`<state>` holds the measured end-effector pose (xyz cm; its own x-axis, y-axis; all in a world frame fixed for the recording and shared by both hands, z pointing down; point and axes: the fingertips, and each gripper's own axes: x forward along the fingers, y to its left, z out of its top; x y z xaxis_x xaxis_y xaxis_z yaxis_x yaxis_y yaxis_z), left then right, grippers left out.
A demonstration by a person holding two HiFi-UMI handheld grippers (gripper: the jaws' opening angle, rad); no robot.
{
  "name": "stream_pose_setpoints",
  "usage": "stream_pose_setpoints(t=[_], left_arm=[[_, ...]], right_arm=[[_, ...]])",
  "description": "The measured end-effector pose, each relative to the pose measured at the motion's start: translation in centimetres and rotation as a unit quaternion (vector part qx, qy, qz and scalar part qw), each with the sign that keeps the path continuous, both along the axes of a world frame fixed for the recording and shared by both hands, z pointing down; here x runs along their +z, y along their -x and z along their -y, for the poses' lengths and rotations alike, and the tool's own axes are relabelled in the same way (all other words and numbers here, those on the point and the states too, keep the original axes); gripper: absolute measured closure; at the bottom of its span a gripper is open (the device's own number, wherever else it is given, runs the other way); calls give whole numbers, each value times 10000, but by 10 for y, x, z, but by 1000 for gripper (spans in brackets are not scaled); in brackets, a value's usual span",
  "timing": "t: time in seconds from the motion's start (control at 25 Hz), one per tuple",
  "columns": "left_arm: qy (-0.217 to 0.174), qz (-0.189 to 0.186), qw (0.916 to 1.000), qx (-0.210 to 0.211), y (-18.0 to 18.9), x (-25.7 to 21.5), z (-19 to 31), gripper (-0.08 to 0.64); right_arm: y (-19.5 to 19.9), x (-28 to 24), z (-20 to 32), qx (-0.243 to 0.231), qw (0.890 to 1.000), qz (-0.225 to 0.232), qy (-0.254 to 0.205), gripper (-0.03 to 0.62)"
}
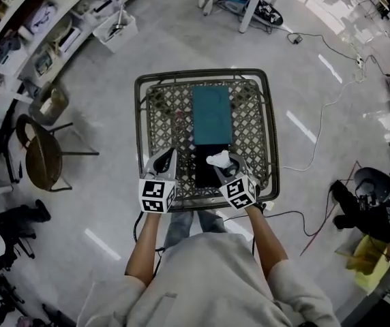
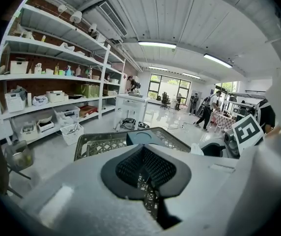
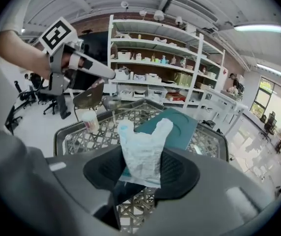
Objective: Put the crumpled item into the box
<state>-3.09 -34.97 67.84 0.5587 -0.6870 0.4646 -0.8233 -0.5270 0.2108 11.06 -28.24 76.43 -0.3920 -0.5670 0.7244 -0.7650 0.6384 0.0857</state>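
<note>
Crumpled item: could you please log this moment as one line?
right gripper: shut on crumpled item | left gripper: shut, empty | teal box: item not inside

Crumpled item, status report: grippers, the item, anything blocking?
Left gripper shut, empty. Right gripper shut on crumpled white item, above the mesh table. Teal box ahead, nothing visible in the way.

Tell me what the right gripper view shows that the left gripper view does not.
Only the right gripper view: the right claw shut on the crumpled paper, a small cup, the left claw from outside. Only the left gripper view: the left claw's pads, together with nothing between. Both: the teal box and the mesh table.
</note>
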Motion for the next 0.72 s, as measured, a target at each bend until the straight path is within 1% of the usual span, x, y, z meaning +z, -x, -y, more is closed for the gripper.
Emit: stream_pose_setpoints(t=[0.12,0.28,0.44,0.56,0.64,0.72], left_arm=[[15,-5,10000,-9,1,1,-1,554],[-3,-15,10000,-34,1,2,-2,554],[14,-39,10000,-70,3,1,-2,554],[19,-68,9999,-76,4,2,-3,554],[11,-78,9999,-72,2,4,-4,554],[17,-84,9999,-73,0,6,-6,554]], right_arm=[[8,12,-4,-587,9973,-451,26,413],[13,28,-8,-1182,9887,-922,47,413],[20,44,-13,-1645,9782,-1254,178,413],[23,56,-16,-1985,9680,-1508,290,411],[24,65,-17,-2138,9628,-1616,348,411],[25,73,-16,-2219,9598,-1664,426,411]])
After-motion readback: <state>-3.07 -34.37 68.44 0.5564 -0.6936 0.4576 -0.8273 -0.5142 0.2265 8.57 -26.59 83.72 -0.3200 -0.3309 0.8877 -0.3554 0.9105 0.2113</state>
